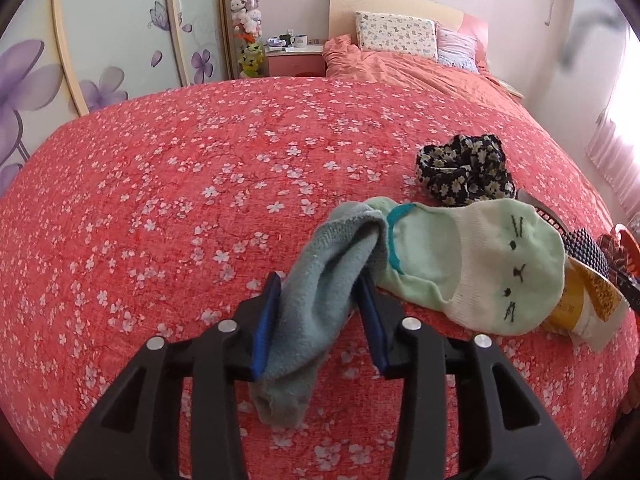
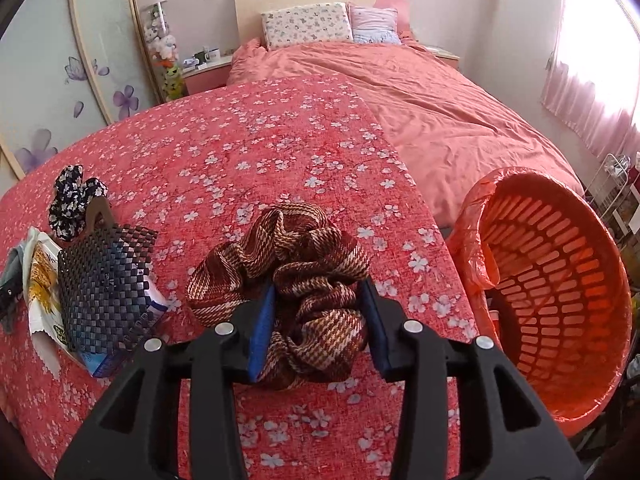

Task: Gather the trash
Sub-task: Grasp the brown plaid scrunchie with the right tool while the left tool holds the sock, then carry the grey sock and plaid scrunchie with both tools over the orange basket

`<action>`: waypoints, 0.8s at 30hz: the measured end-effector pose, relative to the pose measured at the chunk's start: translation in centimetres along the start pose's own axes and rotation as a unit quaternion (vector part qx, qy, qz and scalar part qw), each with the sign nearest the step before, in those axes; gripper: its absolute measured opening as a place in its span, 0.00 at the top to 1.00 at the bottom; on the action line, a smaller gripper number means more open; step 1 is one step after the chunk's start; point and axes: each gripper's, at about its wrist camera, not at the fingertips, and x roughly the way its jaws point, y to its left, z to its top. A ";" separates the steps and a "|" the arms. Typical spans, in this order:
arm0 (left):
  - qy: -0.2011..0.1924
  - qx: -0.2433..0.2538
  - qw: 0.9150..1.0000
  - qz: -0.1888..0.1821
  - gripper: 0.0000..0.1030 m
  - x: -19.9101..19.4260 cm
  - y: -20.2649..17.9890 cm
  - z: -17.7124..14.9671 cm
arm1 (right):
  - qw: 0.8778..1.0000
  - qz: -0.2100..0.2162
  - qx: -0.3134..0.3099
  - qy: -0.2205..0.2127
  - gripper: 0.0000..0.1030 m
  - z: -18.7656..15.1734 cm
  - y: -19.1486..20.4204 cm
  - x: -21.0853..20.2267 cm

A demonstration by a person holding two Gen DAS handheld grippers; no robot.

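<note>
Trash on this bed shows as a torn white-and-yellow snack wrapper (image 2: 40, 280) and a blue-and-white packet (image 2: 100, 360), both pinned partly under the black woven bag (image 2: 104, 284), which lies on the red blossom-print bedspread (image 2: 280, 140). In the left wrist view the same bag (image 1: 588, 252) peeks in at the far right edge, with the wrapper (image 1: 592, 300) sticking out below it. Left of the bag there, touching the wrapper, lies a pale green sock with a cat face (image 1: 480, 264), and beyond the bag, toward the headboard, sits a dark daisy-print scrunchie (image 1: 464, 172). Farther left of the bag than the green sock, the left gripper (image 1: 320, 280) has its claw part-spread around a grey-blue sock (image 1: 320, 320); the sock fills the gap and meets both blue pads, yet it looks slack and unsqueezed, its toe end trailing on the bedspread under the claw. To the right of the bag in the right wrist view, the right gripper (image 2: 320, 288) is likewise part-spread, straddling a brown plaid scrunchie (image 2: 300, 248) that rests on the bedspread and brushes the pads without looking pinched. Well right of the bag, past that scrunchie and off the edge of the bed, an orange slotted basket (image 2: 600, 240) tilts its mouth this way, an orange plastic liner (image 2: 468, 232) bunched over its near rim.
</note>
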 end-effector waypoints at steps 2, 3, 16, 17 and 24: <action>0.000 -0.002 1.000 -0.002 0.60 -0.1 0.1 0.0 | 1.000 0.000 0.000 0.000 0.59 0.0 -0.1 0.0; 0.000 -0.002 1.000 0.000 0.60 -0.1 0.0 -0.1 | 1.000 0.000 0.000 0.000 0.59 0.0 -0.1 0.0; 0.000 -0.008 1.000 -0.002 0.59 -0.4 0.4 -0.1 | 1.000 0.002 0.000 0.000 0.59 0.0 -0.3 0.1; 0.000 -0.009 1.000 -0.002 0.59 -0.4 0.5 -0.1 | 1.000 0.002 0.000 0.000 0.59 0.0 -0.3 0.1; 0.000 -0.013 1.000 -0.007 0.59 -0.4 1.0 -0.2 | 1.000 0.003 0.001 0.000 0.59 0.1 -0.3 0.0</action>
